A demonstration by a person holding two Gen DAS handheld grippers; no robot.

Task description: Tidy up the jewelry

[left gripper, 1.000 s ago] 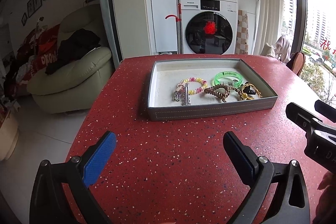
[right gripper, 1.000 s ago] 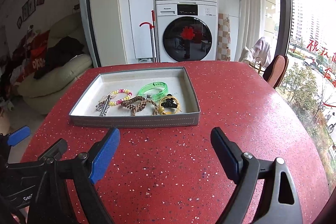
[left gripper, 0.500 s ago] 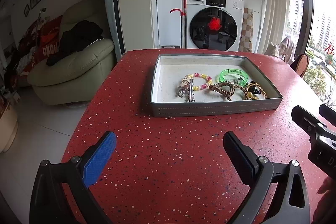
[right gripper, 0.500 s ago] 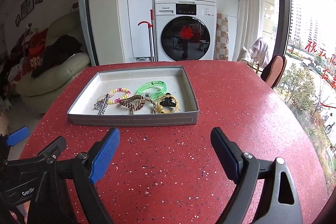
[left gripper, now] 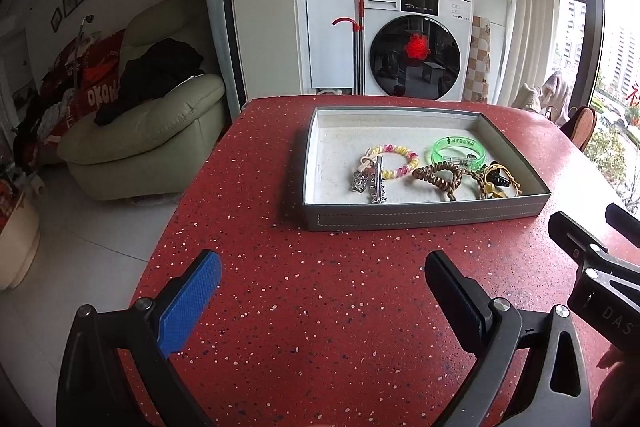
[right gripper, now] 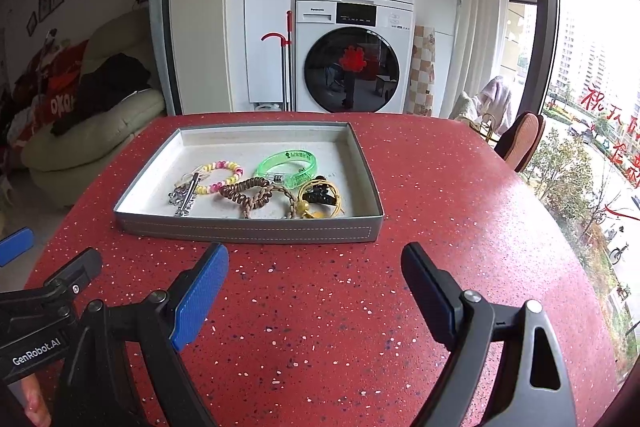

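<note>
A grey tray (left gripper: 424,219) (right gripper: 248,230) sits on the red speckled table (left gripper: 320,307) (right gripper: 320,307). In it lie a pink-and-yellow bead bracelet (left gripper: 394,161) (right gripper: 220,175), a silver clip with charms (left gripper: 376,183) (right gripper: 186,194), a green bangle (left gripper: 458,151) (right gripper: 286,165), a brown coil hair tie (left gripper: 440,177) (right gripper: 250,191) and a yellow cord with a black clip (left gripper: 498,183) (right gripper: 318,197). My left gripper (left gripper: 322,277) and my right gripper (right gripper: 314,267) are both open and empty, short of the tray's near wall.
The right gripper's body shows at the right edge of the left wrist view (left gripper: 592,267). A pale sofa (left gripper: 152,135) stands left of the table. A washer and dryer stack (right gripper: 354,63) stands behind. A chair (right gripper: 520,139) sits at the far right.
Both grippers have shifted slightly; the tray sits a little more to the right in the left wrist view. Both stay open. The jewelry has not moved.
</note>
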